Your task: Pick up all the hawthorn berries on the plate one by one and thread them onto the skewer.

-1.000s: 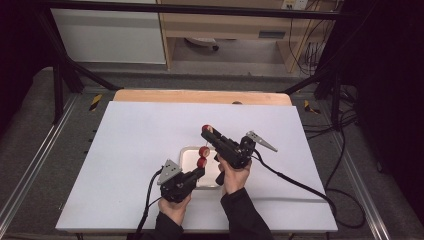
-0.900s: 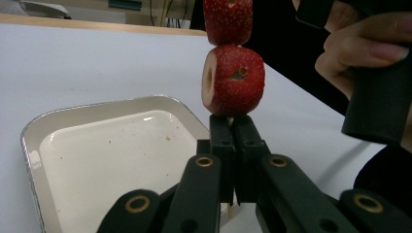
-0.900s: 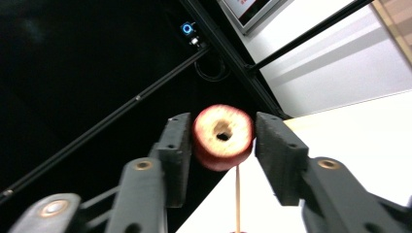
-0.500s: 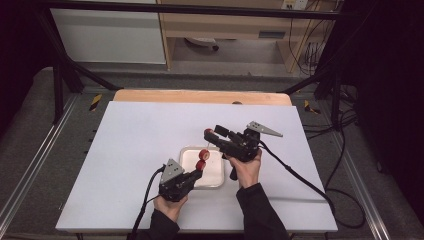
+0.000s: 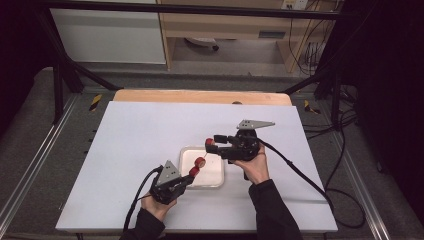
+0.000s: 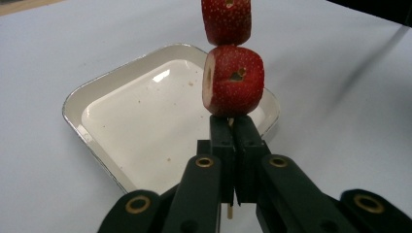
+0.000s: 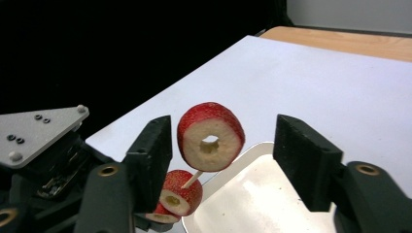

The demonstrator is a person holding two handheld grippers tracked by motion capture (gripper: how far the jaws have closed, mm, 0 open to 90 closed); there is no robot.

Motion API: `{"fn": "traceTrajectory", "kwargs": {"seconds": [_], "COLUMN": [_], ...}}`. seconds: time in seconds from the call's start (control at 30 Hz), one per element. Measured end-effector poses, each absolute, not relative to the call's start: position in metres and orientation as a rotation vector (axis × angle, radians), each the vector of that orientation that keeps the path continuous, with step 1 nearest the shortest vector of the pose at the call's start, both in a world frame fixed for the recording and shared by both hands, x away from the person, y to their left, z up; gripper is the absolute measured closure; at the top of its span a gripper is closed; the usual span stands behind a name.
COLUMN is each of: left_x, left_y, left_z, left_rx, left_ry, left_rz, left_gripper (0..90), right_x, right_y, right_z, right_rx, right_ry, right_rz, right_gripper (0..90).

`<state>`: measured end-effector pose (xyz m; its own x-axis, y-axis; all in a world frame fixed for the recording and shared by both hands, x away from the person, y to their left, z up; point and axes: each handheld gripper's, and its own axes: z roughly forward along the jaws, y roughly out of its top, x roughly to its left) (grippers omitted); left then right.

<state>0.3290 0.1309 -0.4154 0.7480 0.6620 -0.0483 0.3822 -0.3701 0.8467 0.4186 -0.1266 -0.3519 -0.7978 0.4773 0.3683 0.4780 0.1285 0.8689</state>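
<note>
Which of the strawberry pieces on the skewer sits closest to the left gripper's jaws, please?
The lowest strawberry piece, resting right above the left gripper, which is shut on the skewer. The others sit farther up, toward the right gripper.

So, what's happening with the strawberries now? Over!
Left hand-held gripper shut on skewer. Right hand-held gripper open around top strawberry. Tray below.

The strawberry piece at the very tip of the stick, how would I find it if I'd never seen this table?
Start at the white table and find the shallow white tray near its middle. A thin stick slants up over the tray with red strawberry slices threaded on it. The top strawberry slice sits alone at the tip between the right tool's open jaws, apart from the two lower slices bunched together.
</note>
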Motion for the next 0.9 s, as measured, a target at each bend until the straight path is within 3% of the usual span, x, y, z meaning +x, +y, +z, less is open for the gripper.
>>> {"fn": "traceTrajectory", "kwargs": {"seconds": [0.17, 0.53, 0.9], "left_x": [0.329, 0.326, 0.324], "left_y": [0.133, 0.133, 0.136], "left_z": [-0.418, -0.423, -0.417], "left_rx": [2.026, 1.983, 1.887], "left_ry": [0.789, 0.809, 0.825], "left_rz": [0.373, 0.373, 0.415], "left_gripper": [88.6, 88.6, 88.6], "right_x": [0.420, 0.418, 0.420], "right_y": [-0.127, -0.131, -0.132], "right_z": [-0.353, -0.348, -0.372], "right_rx": [-0.978, -1.088, -1.225], "right_ry": [-2.341, -2.152, -1.725], "right_rz": [-1.800, -1.957, -1.992], "right_gripper": [59.3, 60.5, 60.5]}}
